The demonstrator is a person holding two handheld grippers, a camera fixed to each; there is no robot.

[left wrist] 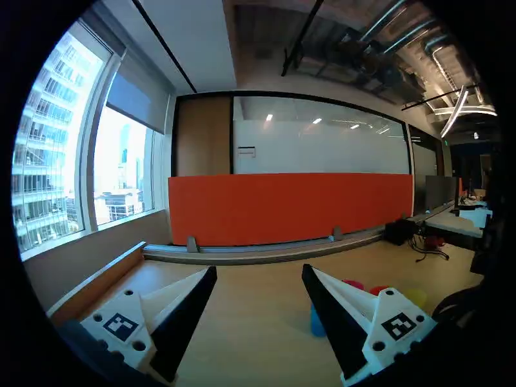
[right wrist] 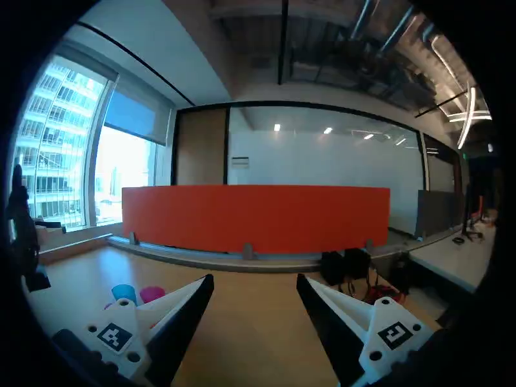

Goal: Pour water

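My left gripper point(left wrist: 258, 267) hangs open over a light wooden table point(left wrist: 258, 322), with nothing between its fingers. Behind its right finger stand small cups: a blue cup point(left wrist: 315, 320) nearest, then a pink cup point(left wrist: 353, 284), a red cup point(left wrist: 378, 289) and a yellow cup point(left wrist: 416, 297), all partly hidden. My right gripper point(right wrist: 255, 277) is also open and empty above the same table point(right wrist: 258, 335). Low on its left, behind the left finger, I see the blue cup point(right wrist: 123, 293) and the pink cup point(right wrist: 152, 293). Whether any cup holds water is not visible.
A long orange divider point(left wrist: 290, 206) runs across the table's far edge. Windows point(left wrist: 58, 168) line the left side. Cables and a black bag point(left wrist: 403, 232) lie at the far right; more desks stand beyond. A dark object point(right wrist: 22, 238) stands at the left edge of the right gripper view.
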